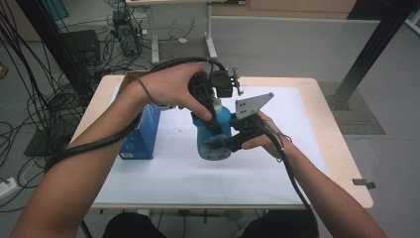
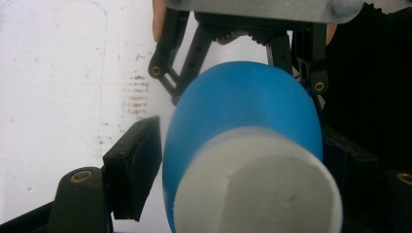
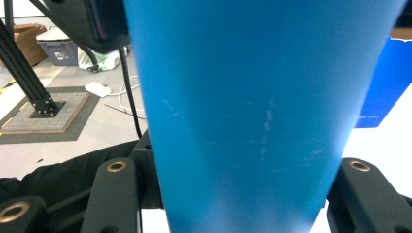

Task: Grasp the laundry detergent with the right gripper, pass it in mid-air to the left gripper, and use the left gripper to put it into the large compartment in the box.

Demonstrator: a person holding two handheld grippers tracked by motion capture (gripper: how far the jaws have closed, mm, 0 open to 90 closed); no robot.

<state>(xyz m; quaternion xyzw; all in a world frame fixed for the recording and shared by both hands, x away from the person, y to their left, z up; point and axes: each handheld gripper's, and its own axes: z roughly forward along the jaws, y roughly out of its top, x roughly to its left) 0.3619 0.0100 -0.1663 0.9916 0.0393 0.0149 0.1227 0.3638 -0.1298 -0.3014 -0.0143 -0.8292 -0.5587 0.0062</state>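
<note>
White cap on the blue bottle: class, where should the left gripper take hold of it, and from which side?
Probably across the white cap's round side wall, coming straight down along the blue bottle's axis. The right gripper clamps the body lower down, leaving the top free, and the left gripper already straddles the cap.

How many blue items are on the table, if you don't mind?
2: a blue bottle at the table's centre, held between both grippers, and a blue box standing left of it.

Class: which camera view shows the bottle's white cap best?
The left gripper view: the white cap sits close and unobstructed atop the blue bottle. The high view hides the cap behind a hand; the right gripper view gives just the bottle's blue side.
</note>
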